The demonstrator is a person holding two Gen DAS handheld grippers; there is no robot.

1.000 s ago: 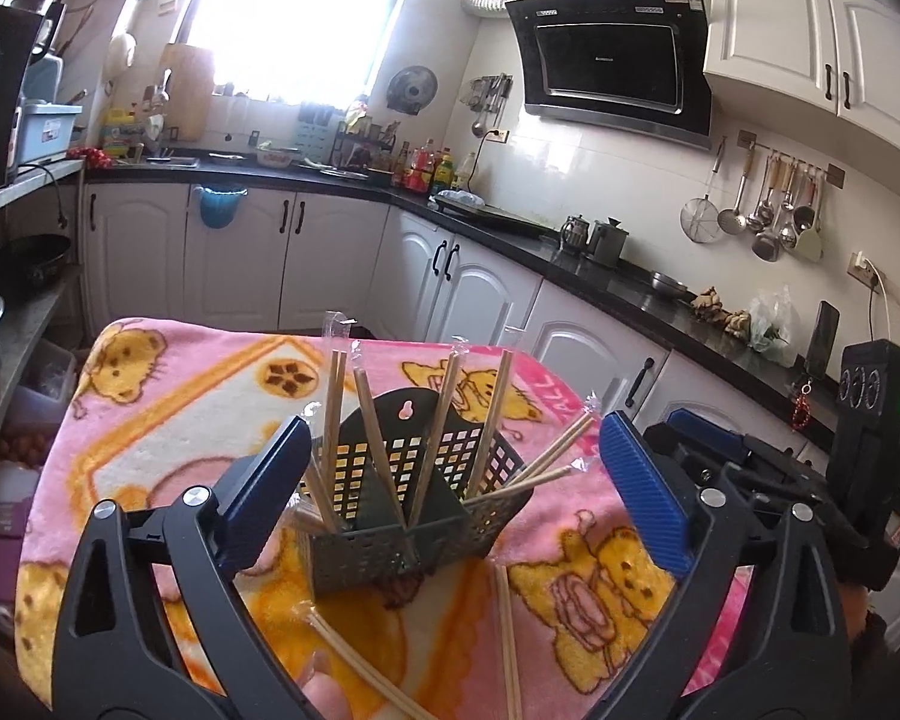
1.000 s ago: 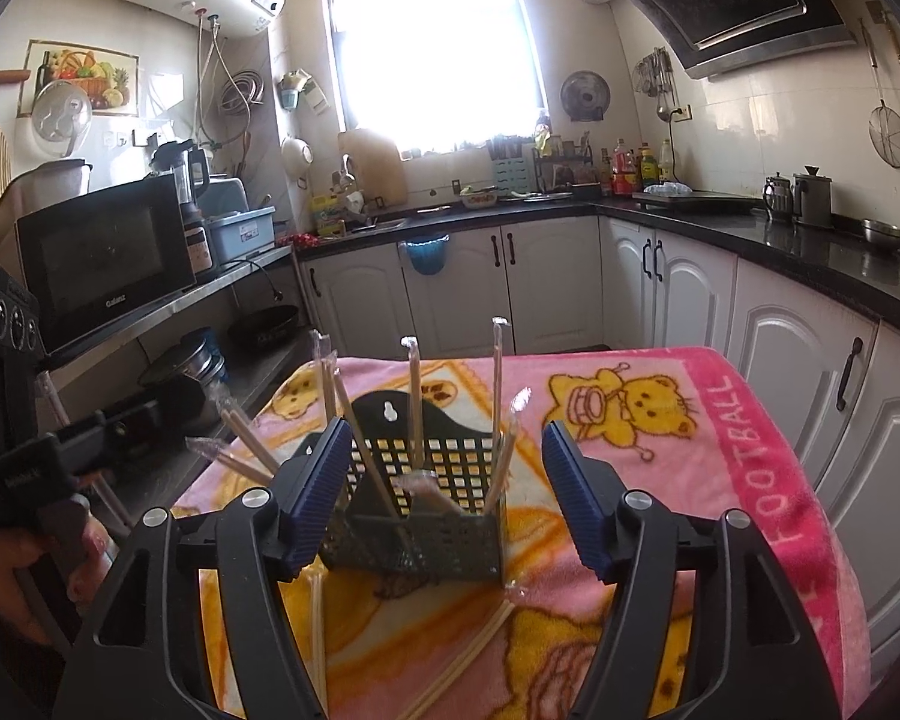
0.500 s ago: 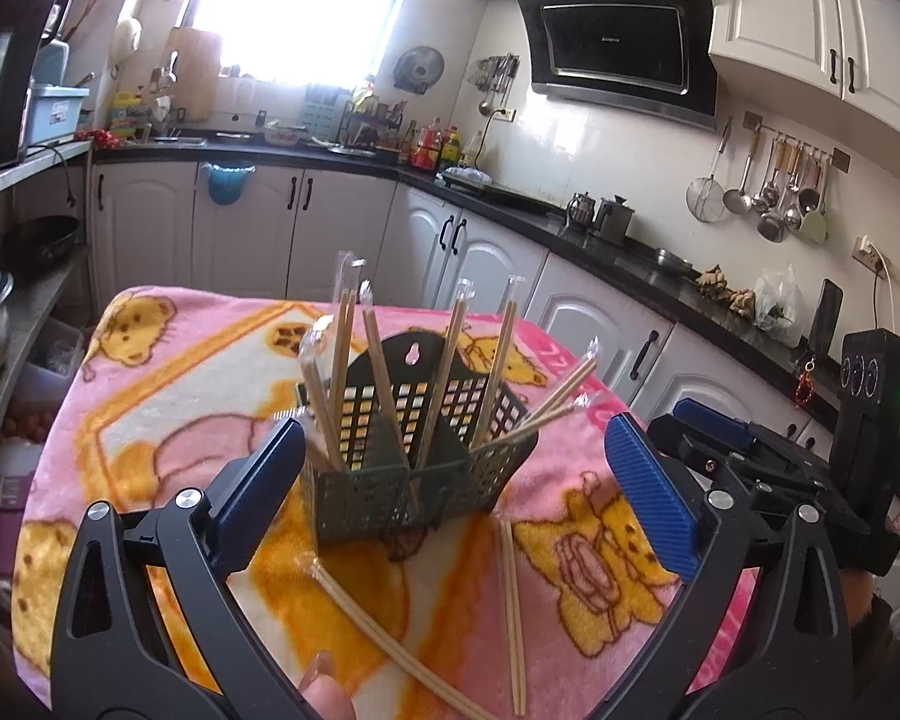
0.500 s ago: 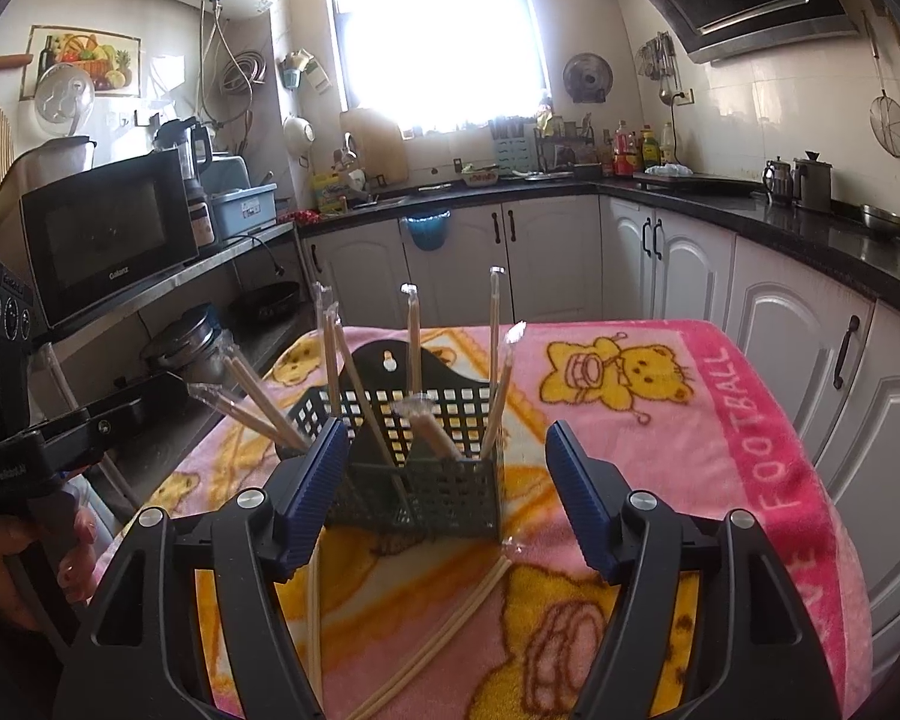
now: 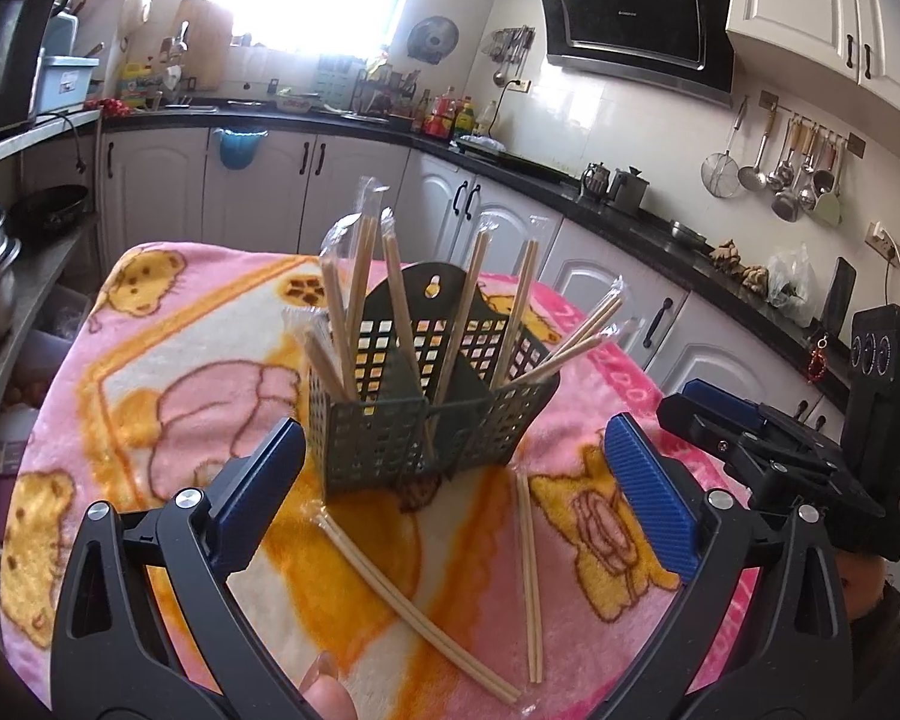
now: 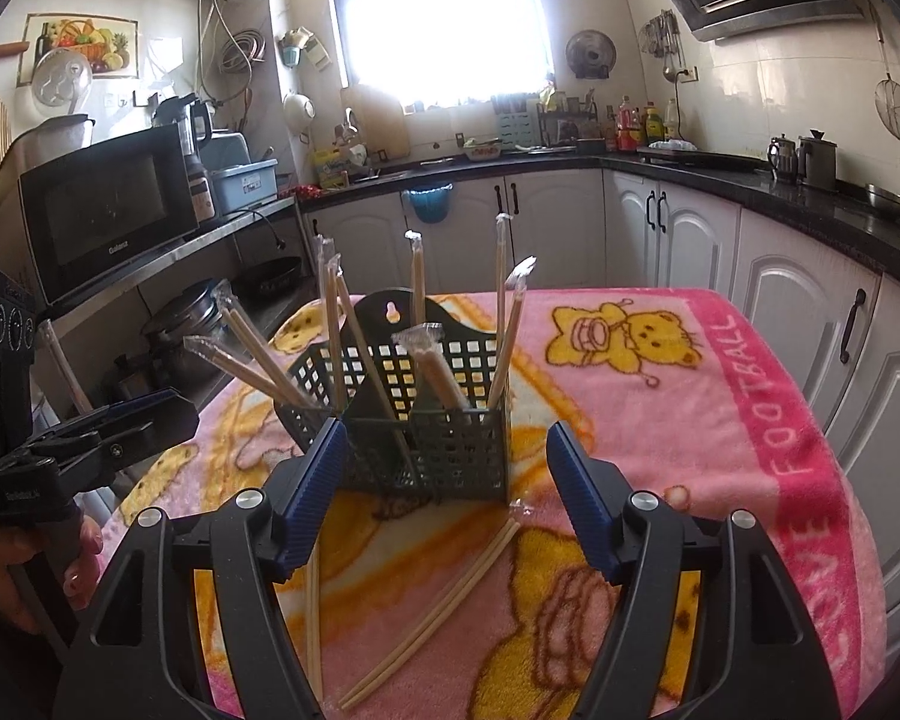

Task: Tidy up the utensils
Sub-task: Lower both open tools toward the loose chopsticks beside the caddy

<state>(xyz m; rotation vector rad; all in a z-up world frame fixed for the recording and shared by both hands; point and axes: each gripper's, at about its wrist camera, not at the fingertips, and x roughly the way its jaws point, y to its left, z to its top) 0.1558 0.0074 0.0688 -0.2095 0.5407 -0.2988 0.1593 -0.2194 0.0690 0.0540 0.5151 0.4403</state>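
- Your left gripper (image 5: 453, 474) stood with its jaws wide apart and nothing between the blue pads (image 5: 648, 498).
- Your right gripper (image 6: 447, 492) was likewise spread open, its pads clear of every object.
- Both grippers hung above the near part of the pink blanket (image 5: 168, 396), pointing down toward the utensil basket (image 5: 426, 414).
- The utensil basket, a dark perforated holder with divided compartments, stood upright near the middle of the blanket, just beyond the fingertips in both views.
- Several wrapped chopstick pairs (image 5: 354, 300) stood in the basket, leaning outward at different angles; two pairs slanted far over its side (image 5: 576, 339).
- One loose chopstick pair (image 5: 414, 600) lay flat on the blanket in front of the basket, running diagonally between the left gripper's fingers.
- A second loose pair (image 5: 530, 576) lay nearly parallel to the line of view, just beside the first, their near ends close together.
- In the right wrist view, your left gripper appeared at the left edge, held by a hand (image 6: 42, 564).
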